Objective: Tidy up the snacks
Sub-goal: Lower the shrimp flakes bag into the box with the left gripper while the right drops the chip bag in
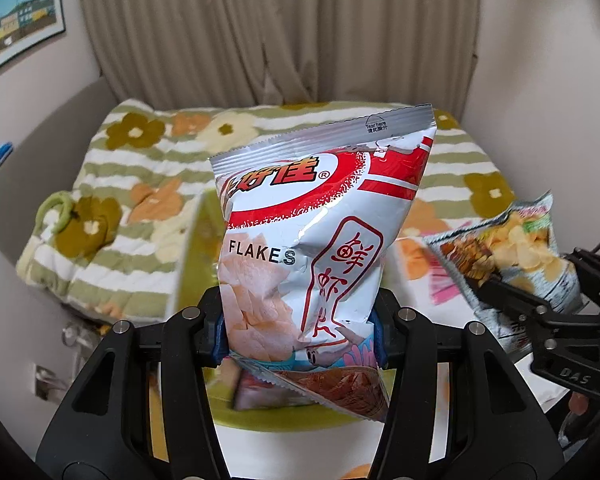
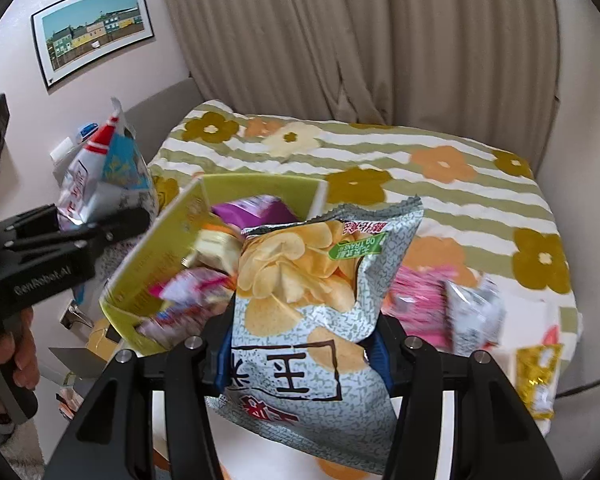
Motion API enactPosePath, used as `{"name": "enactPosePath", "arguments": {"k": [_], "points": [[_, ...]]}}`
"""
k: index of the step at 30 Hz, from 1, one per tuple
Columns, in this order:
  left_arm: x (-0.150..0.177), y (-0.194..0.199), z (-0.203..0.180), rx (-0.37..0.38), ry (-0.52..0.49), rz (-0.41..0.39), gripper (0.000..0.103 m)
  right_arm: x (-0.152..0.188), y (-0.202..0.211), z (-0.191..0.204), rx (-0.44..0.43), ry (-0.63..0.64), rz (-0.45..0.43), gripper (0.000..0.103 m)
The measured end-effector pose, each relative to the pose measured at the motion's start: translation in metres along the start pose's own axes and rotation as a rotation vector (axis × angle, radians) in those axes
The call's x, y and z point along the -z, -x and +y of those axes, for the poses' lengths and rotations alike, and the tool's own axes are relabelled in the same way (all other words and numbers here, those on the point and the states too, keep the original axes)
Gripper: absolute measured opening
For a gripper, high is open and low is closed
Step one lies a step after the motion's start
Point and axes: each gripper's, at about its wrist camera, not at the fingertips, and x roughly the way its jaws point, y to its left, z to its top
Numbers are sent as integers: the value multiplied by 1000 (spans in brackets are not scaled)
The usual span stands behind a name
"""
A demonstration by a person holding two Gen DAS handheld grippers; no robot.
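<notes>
The green box (image 2: 160, 248) lies ahead of and below both grippers, open side up and tilted, and the right gripper (image 2: 304, 360) looks the nearer to its opening; the left gripper (image 1: 300, 332) hangs off to the box's left. The right gripper is clamped on a grey chip bag (image 2: 308, 292), held upside down with its long axis upright. The left gripper grips a red-and-white prawn flakes bag (image 1: 300, 240) near its bottom, upright and puffy. The box already holds purple and pink packets (image 2: 256, 210); more packets (image 2: 420, 292) lie on the flowered blanket (image 2: 460, 184).
</notes>
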Motion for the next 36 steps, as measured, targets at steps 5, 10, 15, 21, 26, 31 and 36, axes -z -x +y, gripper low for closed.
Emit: {"name": "enactPosePath", "arguments": {"k": [5, 10, 15, 21, 26, 31, 36], "points": [[2, -38, 43, -10, 0, 91, 48, -17, -27, 34, -1, -11, 12, 49], [8, -78, 69, -3, 12, 180, 48, -20, -53, 50, 8, -26, 52, 49], [9, -102, 71, -26, -36, 218, 96, -23, -72, 53, 16, -32, 87, 49], [16, -86, 80, 12, -14, 191, 103, -21, -89, 53, 7, -38, 124, 49], [23, -63, 87, 0, 32, 182, 103, -21, -95, 56, -17, -12, 150, 50], [25, -65, 91, -15, 77, 189, 102, -24, -99, 60, -36, 10, 151, 50], [25, -63, 91, -29, 82, 190, 102, -29, -107, 67, -43, 73, 151, 57]]}}
